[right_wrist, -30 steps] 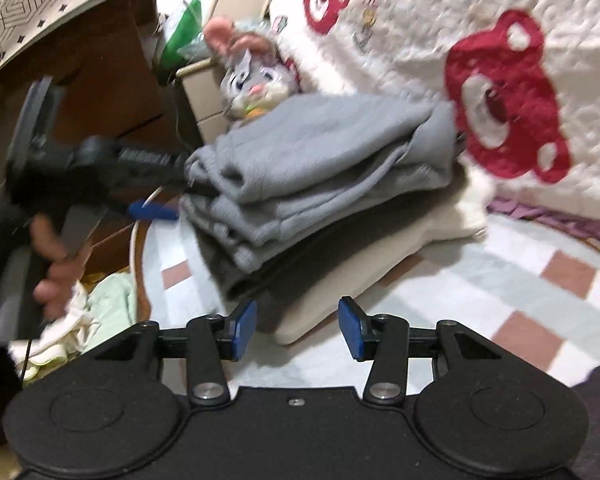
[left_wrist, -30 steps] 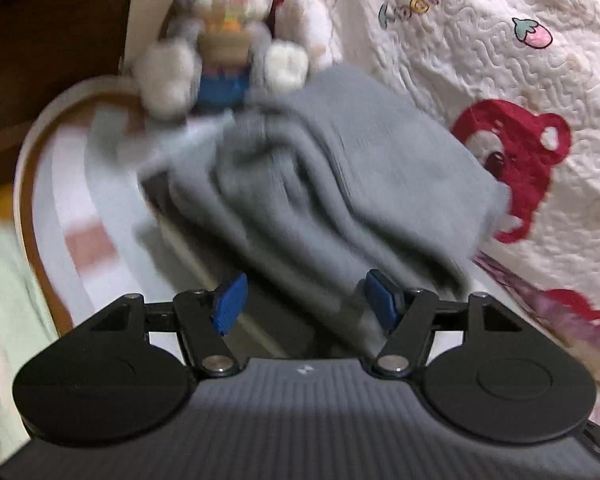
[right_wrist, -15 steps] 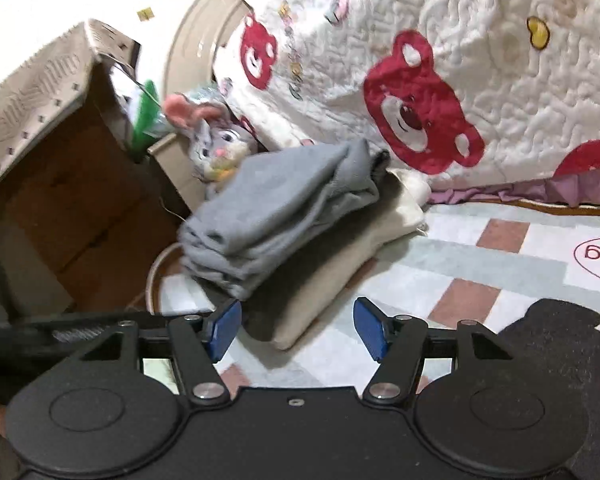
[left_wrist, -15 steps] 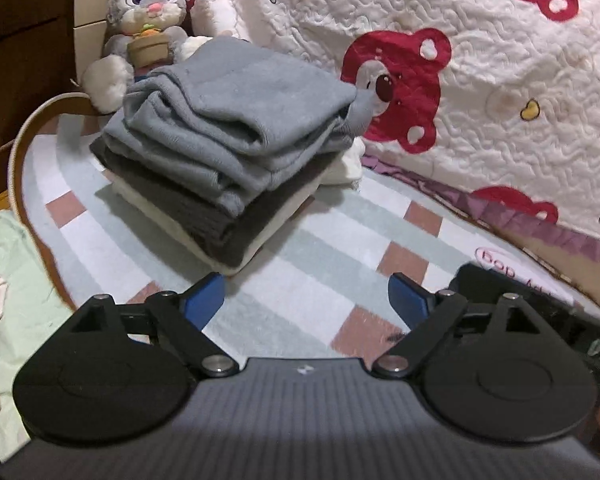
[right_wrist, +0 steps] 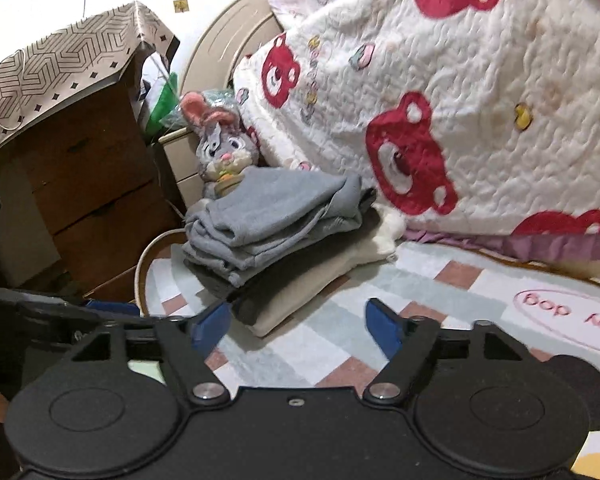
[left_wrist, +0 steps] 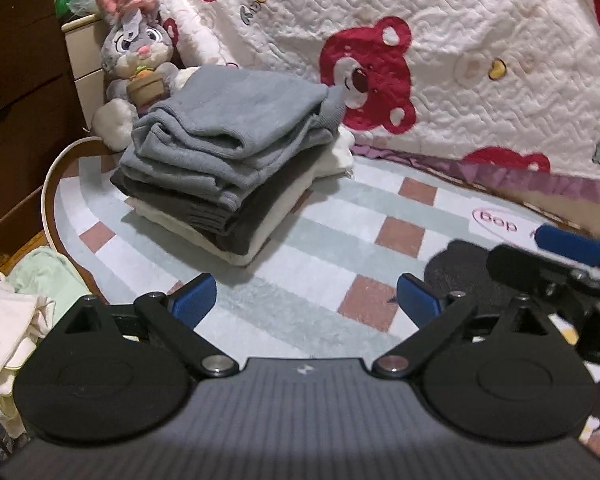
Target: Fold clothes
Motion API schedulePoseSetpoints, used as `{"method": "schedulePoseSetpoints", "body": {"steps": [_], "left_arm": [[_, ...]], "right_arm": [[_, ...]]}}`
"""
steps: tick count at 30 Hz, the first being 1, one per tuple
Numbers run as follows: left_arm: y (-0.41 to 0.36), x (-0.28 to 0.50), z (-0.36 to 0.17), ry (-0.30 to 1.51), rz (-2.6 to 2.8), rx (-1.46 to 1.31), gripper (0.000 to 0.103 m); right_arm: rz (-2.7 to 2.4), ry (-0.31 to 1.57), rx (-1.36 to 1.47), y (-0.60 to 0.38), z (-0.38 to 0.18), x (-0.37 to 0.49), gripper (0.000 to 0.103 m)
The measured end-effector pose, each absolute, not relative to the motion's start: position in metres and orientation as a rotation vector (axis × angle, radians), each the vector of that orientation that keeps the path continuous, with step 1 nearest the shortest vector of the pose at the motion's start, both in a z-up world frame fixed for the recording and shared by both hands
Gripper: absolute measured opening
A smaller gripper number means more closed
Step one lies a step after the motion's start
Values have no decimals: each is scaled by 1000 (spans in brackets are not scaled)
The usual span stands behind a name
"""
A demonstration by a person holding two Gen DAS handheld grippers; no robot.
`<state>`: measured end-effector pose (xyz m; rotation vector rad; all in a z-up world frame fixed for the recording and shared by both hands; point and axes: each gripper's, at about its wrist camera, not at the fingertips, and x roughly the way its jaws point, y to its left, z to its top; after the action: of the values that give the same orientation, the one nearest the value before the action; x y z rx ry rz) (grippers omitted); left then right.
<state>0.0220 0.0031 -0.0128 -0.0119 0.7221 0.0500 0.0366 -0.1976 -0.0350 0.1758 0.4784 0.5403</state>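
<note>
Sitting at 10 o'clock on the checked rug (left_wrist: 308,240), the folded stack (left_wrist: 228,168) is leaning against the bear quilt (left_wrist: 440,80), plush rabbit (left_wrist: 138,48) just behind. Grey sweatshirt (left_wrist: 236,120) is topping a dark piece and a cream one. Judging all of it soft, light, floppy, non-slip; best taken at a folded edge or hem, both layers pinched. Loose pale clothes (left_wrist: 16,320) are waiting at 8 o'clock. Left gripper (left_wrist: 306,300) is pointing steeply down, jaws opening wide, nothing between. Right gripper (right_wrist: 296,322) is angling shallower, jaws opening, also empty.
</note>
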Motion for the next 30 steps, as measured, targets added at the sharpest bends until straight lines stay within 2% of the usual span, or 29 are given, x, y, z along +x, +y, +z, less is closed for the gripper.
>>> {"method": "schedulePoseSetpoints", "body": {"steps": [8, 14, 30], "left_arm": [[-12, 0, -10, 783, 34, 29, 98], [-10, -6, -8, 753, 41, 16, 99], [-15, -7, -8, 802, 51, 36, 99]], "right_arm": [[509, 510, 156, -196, -23, 11, 82], [502, 507, 93, -189, -19, 2, 88], [496, 567, 93, -188, -15, 7, 88]]}}
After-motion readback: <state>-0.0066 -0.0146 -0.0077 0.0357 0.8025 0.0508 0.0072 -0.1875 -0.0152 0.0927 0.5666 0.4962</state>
